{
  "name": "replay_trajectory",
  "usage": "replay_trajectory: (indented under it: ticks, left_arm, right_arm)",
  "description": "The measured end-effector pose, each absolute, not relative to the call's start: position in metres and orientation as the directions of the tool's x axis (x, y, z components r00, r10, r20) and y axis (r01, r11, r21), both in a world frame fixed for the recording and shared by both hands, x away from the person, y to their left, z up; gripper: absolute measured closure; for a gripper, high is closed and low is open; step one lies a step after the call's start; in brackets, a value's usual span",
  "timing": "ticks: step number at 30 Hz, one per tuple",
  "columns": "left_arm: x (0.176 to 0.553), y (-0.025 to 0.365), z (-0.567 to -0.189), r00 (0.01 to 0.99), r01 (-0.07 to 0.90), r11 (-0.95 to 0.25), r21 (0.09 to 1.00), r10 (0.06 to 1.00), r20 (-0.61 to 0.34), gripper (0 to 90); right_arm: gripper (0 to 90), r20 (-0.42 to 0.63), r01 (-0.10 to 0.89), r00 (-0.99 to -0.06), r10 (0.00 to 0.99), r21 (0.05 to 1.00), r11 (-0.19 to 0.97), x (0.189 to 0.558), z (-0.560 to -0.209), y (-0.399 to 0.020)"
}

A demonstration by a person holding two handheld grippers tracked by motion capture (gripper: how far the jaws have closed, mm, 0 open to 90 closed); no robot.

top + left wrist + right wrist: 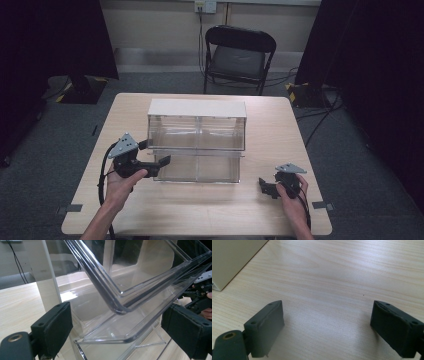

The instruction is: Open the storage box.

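since the left gripper (pixel 152 159) has jaws spread at the clear acrylic drawer (pixel 140 290), half pulled from its cabinet (pixel 197 108) mid-table (pixel 280 130), tilted pull could jam it; right gripper (pixel 267 187) jaws spread, idle.

This looks like a lab or test room set up for recording — not a home. A plain wooden table (pixel 200 210) stands alone on grey carpet (pixel 45 170), with black curtains (pixel 55 35) hung at both sides. Cables (pixel 320 120) trail over the floor to a wall socket (pixel 205 6), tape marks (pixel 70 208) sit by the table corners, and one black folding chair (pixel 239 55) waits behind — bare, work-only furnishing.
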State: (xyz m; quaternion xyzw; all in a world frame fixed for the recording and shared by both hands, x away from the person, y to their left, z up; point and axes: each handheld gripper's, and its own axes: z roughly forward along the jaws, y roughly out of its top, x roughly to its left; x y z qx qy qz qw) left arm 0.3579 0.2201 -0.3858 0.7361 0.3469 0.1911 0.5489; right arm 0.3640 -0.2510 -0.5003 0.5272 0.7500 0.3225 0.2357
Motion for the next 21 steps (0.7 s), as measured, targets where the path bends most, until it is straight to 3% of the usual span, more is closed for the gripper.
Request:
replay_trajectory:
  ticks: [21]
  left_arm:
    - [0.3574,0.2199,-0.3856,0.686,0.297,-0.159,0.941,0.722,-0.095,9.9]
  right_arm:
    - [10.8,-0.014,0.639,-0.333,0.943,0.732,0.236,0.3640,-0.5003,-0.2510]
